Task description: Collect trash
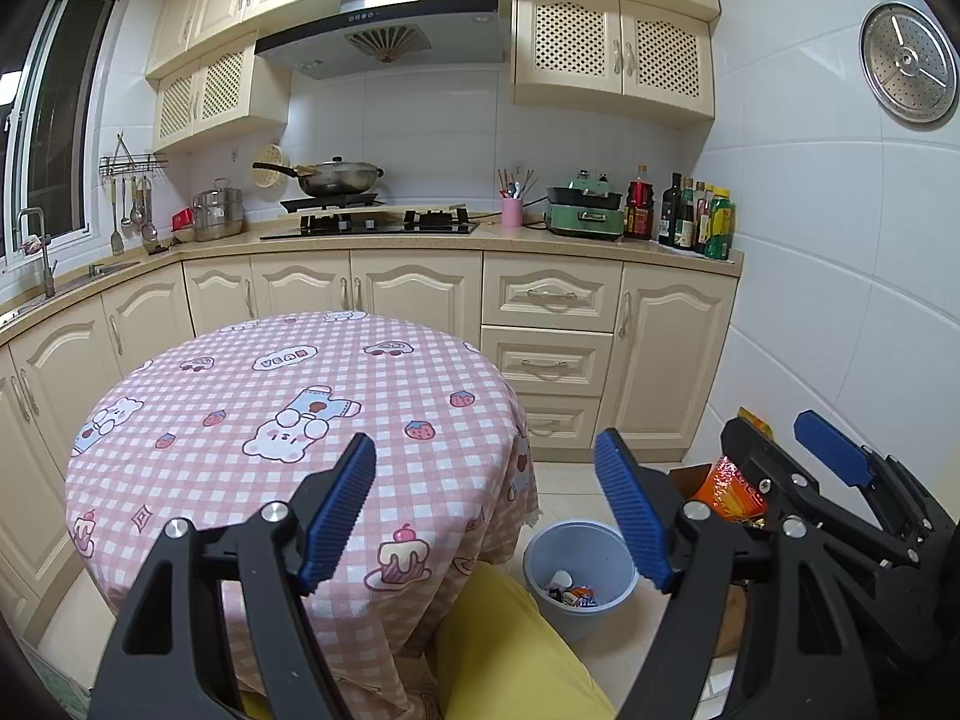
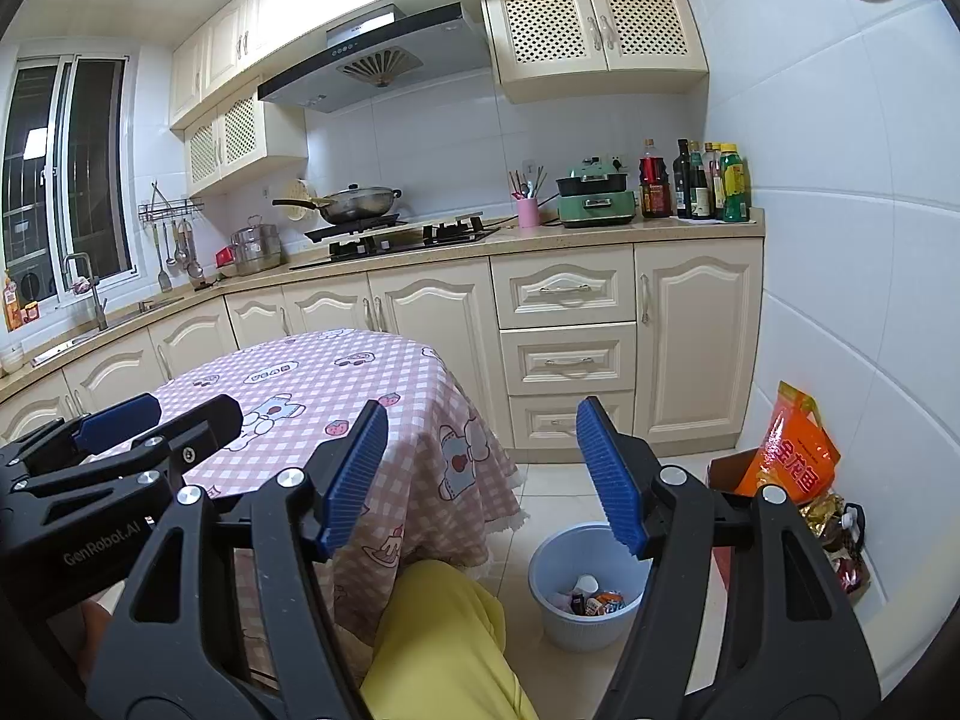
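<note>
- I'm holding both grippers up over the near edge of the table [image 1: 198, 420], side by side, and neither is carrying anything.
- Left gripper [image 1: 486, 510]: jaws spread wide, blue pads well apart, only cloth and floor showing between them.
- Right gripper [image 2: 483, 477]: jaws spread too, a touch narrower by the look of it, nothing between the pads.
- I'm scanning the pink checked cloth and seeing no trash on it; the top looks bare from both views.
- The trash I can see is sitting in the bin [image 2: 549, 564] on the floor, with small wrappers and a white cap at the bottom.
- From the right gripper the bin is lying at about 5 o'clock, low and near; from the left it's at about 4 o'clock, a little further across.
- I'm judging the right hand the nearer one to the bin.
- An orange bag [image 2: 786, 456] is standing in a box [image 2: 729, 468] at 3 o'clock, by the wall, beyond the bin.
- My guess: collecting is finished or nearly so.
</note>
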`<state>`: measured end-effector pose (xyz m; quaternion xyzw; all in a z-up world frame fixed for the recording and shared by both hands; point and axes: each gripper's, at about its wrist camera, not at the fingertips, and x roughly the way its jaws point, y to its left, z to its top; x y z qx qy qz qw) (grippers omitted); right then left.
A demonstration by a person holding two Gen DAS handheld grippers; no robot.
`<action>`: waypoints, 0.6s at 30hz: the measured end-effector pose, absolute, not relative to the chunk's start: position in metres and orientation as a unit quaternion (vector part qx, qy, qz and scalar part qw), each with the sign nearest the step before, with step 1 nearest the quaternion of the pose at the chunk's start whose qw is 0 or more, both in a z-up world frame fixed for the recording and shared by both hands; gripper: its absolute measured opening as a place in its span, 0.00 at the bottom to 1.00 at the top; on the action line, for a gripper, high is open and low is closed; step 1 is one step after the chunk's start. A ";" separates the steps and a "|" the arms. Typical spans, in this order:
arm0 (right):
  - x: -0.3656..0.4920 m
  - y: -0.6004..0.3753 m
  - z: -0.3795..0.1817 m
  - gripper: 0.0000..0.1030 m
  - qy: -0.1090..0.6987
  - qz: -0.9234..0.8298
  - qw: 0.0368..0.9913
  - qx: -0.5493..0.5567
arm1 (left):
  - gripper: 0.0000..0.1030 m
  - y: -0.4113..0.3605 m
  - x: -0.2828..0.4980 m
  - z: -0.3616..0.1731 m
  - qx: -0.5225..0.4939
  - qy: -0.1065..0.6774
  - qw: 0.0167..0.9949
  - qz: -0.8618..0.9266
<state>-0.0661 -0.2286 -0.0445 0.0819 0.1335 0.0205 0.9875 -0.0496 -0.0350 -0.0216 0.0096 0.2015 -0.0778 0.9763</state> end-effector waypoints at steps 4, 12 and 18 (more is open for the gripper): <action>-0.066 -0.227 -0.045 0.63 0.135 0.021 0.987 0.083 | 0.72 -0.035 -0.049 -0.021 0.010 0.201 0.976 -0.077; -0.065 -0.223 -0.046 0.63 0.135 0.021 0.987 0.083 | 0.72 -0.034 -0.051 -0.022 0.010 0.199 0.977 -0.077; -0.065 -0.219 -0.047 0.63 0.135 0.023 0.987 0.083 | 0.72 -0.033 -0.052 -0.022 0.009 0.197 0.977 -0.076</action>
